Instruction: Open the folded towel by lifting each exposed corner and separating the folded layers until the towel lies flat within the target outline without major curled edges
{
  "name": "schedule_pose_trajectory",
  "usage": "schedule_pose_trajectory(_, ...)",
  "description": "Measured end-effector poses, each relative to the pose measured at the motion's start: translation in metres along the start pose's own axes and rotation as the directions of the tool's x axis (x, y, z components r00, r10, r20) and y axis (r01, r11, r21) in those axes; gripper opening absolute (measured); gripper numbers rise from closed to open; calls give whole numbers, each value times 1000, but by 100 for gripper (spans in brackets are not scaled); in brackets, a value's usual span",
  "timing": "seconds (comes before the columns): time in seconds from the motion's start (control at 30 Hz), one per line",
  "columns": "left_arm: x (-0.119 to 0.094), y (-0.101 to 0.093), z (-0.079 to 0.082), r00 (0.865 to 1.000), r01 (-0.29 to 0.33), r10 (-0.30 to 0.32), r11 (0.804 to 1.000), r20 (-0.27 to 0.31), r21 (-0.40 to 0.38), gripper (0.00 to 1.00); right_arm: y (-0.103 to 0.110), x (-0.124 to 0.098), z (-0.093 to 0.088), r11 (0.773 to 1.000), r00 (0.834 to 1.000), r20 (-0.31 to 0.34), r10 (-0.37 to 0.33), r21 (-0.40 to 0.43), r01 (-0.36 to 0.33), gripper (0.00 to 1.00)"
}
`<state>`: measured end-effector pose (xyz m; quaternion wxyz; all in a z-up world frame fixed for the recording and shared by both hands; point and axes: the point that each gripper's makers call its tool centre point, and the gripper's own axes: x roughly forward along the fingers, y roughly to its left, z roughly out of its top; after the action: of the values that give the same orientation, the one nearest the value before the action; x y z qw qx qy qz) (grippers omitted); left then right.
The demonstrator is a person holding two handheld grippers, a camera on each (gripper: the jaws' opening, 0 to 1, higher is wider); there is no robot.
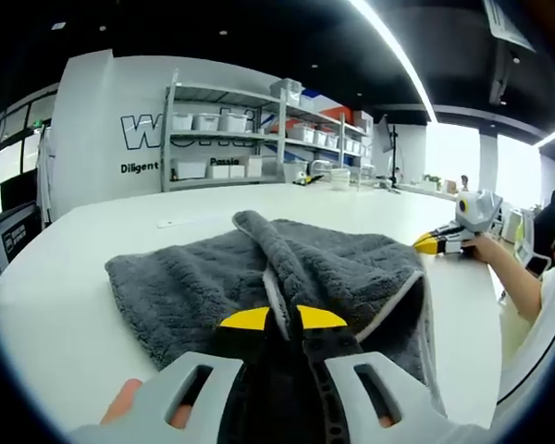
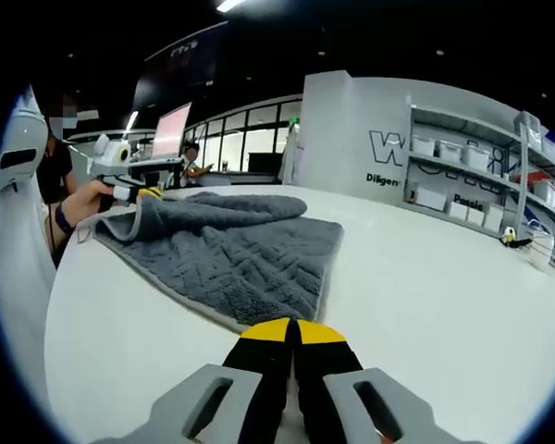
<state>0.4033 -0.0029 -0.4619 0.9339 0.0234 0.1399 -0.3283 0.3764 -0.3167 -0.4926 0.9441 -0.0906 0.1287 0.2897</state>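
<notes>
Both tongs look closed: my left tongs (image 1: 282,319) pinch a raised fold of the grey towel (image 1: 203,287), while my right tongs (image 2: 291,330) sit shut over the bare white table (image 2: 444,277), just near of the towel's edge. From the right gripper view I see the herringbone weave; from the left, shelves (image 1: 259,139) far behind.

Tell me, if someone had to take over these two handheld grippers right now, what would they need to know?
Left gripper: jaws closed on a fold of the grey towel, which is bunched up along its middle.
Right gripper: jaws closed, holding nothing, sitting just off the towel's near edge over the white table.
Done: the towel is partly spread, with one layer lying flat.
Left: open the raised fold, separate the remaining layers and smooth the edges flat. I can't make out any target outline.
</notes>
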Motion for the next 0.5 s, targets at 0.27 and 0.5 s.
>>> schedule_pose_trajectory(0.27, -3, 6, 3, 999, -36, 36, 999, 13, 9, 3, -19, -4, -4, 997, 997, -11, -71, 30, 71, 0)
schedule_pose_trajectory(0.5, -3, 5, 1, 1000, -30, 30, 999, 6, 14, 3, -8, -4, 2, 999, 999, 24, -22, 49, 21, 0)
